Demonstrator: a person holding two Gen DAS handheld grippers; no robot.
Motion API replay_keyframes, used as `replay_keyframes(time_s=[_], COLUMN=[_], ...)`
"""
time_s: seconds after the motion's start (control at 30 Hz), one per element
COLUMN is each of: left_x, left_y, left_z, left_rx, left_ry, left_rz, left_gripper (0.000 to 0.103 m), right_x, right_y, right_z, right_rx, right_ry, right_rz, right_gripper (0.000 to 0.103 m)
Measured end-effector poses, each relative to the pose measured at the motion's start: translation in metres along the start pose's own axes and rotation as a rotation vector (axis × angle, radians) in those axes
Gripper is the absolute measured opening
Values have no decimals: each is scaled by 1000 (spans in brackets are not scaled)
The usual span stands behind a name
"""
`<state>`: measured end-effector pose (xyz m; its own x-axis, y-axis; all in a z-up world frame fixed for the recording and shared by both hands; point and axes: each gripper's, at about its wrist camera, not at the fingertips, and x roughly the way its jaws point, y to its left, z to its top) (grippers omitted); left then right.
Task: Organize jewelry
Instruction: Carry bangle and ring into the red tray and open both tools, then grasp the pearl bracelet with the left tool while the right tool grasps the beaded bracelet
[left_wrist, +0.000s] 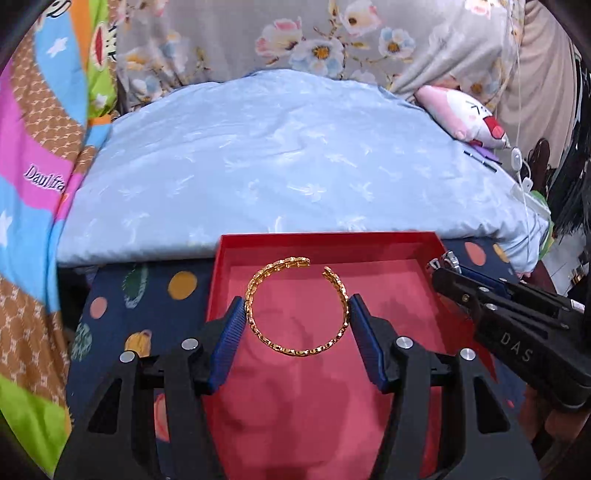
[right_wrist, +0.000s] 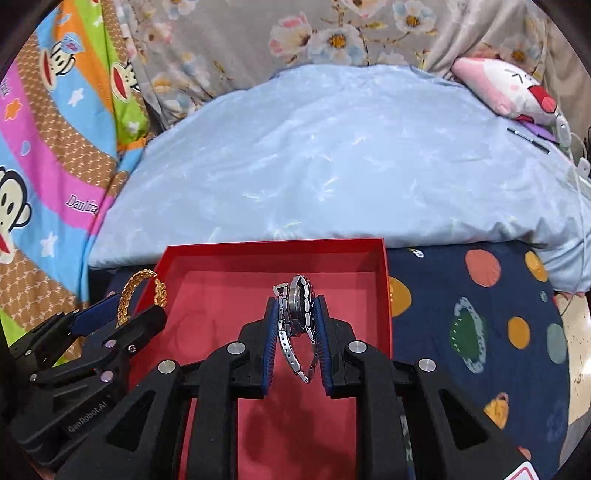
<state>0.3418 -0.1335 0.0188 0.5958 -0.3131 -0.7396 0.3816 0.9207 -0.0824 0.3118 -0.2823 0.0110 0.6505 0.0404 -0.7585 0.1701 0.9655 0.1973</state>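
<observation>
We observed the left gripper (left_wrist: 297, 306) with its jaws set about half apart, both blue pads (left_wrist: 236, 317) pressing the outer sides of a gold bangle (left_wrist: 295, 306). The bangle was an open ring, its gap facing away from the camera, and it was carried above the red box (left_wrist: 332, 236), clear of the pink lining.

We observed the right gripper (right_wrist: 295, 325) with its jaws nearly together, clamped on a silver wristwatch (right_wrist: 297, 317). The watch case stood on edge between the pads, and the metal link strap hung folded down between the fingers (right_wrist: 269, 343). The watch was likewise held over the interior of the red box, toward its right wall as the right wrist camera showed it.

The box lay open on a dark blue cloth (right_wrist: 480, 314) printed with coloured spots. A pale blue quilt (left_wrist: 277, 166) lay directly behind the box. A pink and white plush toy (right_wrist: 509, 92) rested at the far right of the quilt. In each wrist view the other gripper appeared just beside, over the box edge.
</observation>
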Motion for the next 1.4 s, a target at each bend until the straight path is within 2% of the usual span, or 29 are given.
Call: replay_keyframes(time_s=[0.2, 0.33, 0.4, 0.5, 0.6, 0.67, 0.73, 0.87, 0.93, 1.07, 1.2, 1.4], left_x=[40, 50, 49, 33, 5, -19, -46, -91, -104, -133, -146, -145], left_y=[-2, -1, 0, 2, 8, 11, 16, 29, 36, 46, 46, 32], left_z=[10, 12, 13, 13, 9, 0, -17, -65, -89, -146, -188, -231], left_rx=[-15, -26, -29, -19, -20, -4, 8, -8, -25, -58, -65, -26], left_ry=[57, 72, 58, 19, -22, -51, -70, -70, -48, -19, 16, 88], left_rz=[4, 5, 19, 54, 72, 94, 116, 134, 150, 179, 176, 92], left_gripper=[56, 56, 66, 75, 76, 76, 80, 83, 83, 83, 83, 83], right_x=[32, 32, 25, 9, -17, -47, -71, -118, -139, -156, -162, -156], right_y=[-4, -6, -7, -11, -14, -13, -13, -8, -7, -6, -6, -10], right_z=[7, 10, 10, 8, 0, -16, -35, -91, -127, -186, -238, -274], right_rx=[-13, -26, -32, -22, -12, -15, -18, -47, -38, 3, 28, 78], right_ry=[47, 24, 1, -24, -47, -72, -86, -101, -95, -42, 17, 66], right_rz=[-27, -47, -62, -60, -48, -36, -31, -61, -76, -74, -75, -70], right_gripper=[18, 22, 24, 24, 25, 31, 37, 40, 44, 45, 45, 45])
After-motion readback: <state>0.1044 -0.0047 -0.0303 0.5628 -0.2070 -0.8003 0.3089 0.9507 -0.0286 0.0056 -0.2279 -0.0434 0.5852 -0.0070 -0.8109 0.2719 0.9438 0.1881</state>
